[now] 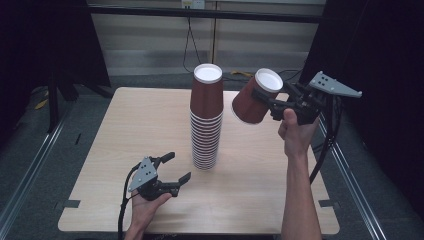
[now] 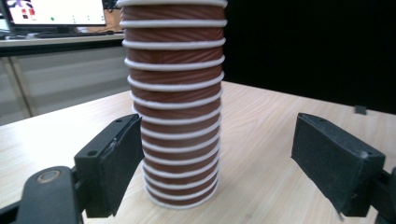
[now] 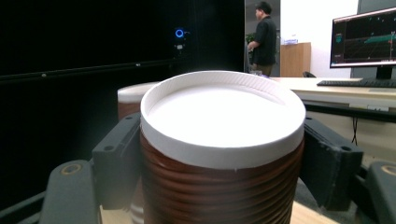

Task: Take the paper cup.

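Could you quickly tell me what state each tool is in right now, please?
Left tool: jaws apart, holding nothing, low beside the cup stack.
Right tool: closed on a single brown cup, held tilted in the air.

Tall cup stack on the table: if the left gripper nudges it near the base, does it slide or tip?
The cup stack is tall on a narrow footprint, so it probably tips easily. Paper cups look light, so a low push may slide it on the smooth table. The left gripper stands open, beside its base.
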A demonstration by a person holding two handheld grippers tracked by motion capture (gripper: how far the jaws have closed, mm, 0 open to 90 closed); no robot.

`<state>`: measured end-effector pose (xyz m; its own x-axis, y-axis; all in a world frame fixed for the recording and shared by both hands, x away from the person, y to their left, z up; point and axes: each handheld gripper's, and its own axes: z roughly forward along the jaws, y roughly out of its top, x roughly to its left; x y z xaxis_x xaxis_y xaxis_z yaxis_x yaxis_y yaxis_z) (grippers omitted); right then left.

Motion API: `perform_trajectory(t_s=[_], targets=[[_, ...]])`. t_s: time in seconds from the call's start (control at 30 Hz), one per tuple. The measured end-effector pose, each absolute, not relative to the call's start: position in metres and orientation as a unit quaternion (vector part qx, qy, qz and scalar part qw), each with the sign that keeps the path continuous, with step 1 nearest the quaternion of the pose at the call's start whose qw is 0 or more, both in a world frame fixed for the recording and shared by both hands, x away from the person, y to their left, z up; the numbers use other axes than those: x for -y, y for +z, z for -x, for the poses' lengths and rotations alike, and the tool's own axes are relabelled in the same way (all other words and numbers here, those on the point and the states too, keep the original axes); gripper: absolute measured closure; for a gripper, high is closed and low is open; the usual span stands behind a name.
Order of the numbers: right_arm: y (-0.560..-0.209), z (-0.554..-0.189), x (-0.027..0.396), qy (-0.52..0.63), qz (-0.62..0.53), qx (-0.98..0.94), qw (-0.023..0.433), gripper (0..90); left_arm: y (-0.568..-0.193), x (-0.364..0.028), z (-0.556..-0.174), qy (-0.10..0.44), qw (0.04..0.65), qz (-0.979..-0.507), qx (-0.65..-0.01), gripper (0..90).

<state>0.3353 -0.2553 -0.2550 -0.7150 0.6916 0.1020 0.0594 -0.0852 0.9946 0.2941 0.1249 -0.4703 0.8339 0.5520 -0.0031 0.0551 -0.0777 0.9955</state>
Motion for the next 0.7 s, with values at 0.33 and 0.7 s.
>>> perform_trajectory(t_s=[0.33,0.7], targets=[[-0.288,-0.325,0.258,0.660,-0.311,-0.648,0.219,23.9,-0.455,-0.121,-0.299,0.188,0.645,-0.715,-0.195,16.7],[-0.317,-0.308,0.251,0.648,-0.318,-0.661,0.205,23.9,-0.449,-0.109,-0.299,0.177,0.653,-0.715,-0.176,16.4]])
